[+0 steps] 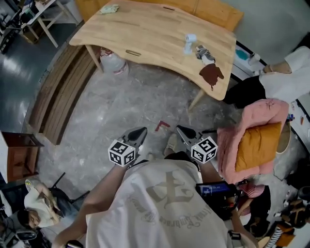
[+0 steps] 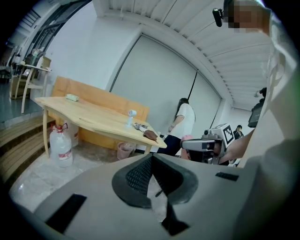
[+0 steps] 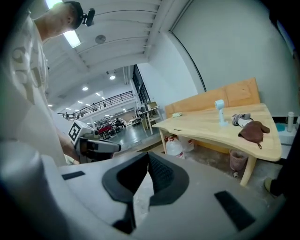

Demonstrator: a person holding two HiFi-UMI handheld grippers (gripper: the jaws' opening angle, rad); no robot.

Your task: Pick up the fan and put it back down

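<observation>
The fan point(image 1: 189, 43), small and pale blue-white, stands upright on the light wooden table point(image 1: 145, 34) toward its right end. It also shows in the left gripper view as the fan point(image 2: 130, 118) and in the right gripper view as the fan point(image 3: 219, 110). Both grippers hang low over the concrete floor, well short of the table. My left gripper point(image 1: 137, 135) point(image 2: 151, 157) is shut with nothing in it. My right gripper point(image 1: 184, 133) point(image 3: 148, 156) is shut too and holds nothing. Each gripper view catches the other gripper beside it.
A brown cloth point(image 1: 211, 74) and a grey bundle point(image 1: 204, 54) lie beside the fan. A green rag point(image 1: 109, 8) sits at the table's far left. Under the table stands a water jug point(image 1: 114, 62). A pink armchair with an orange cushion point(image 1: 256, 140) is at right, wooden planks point(image 1: 58, 97) at left.
</observation>
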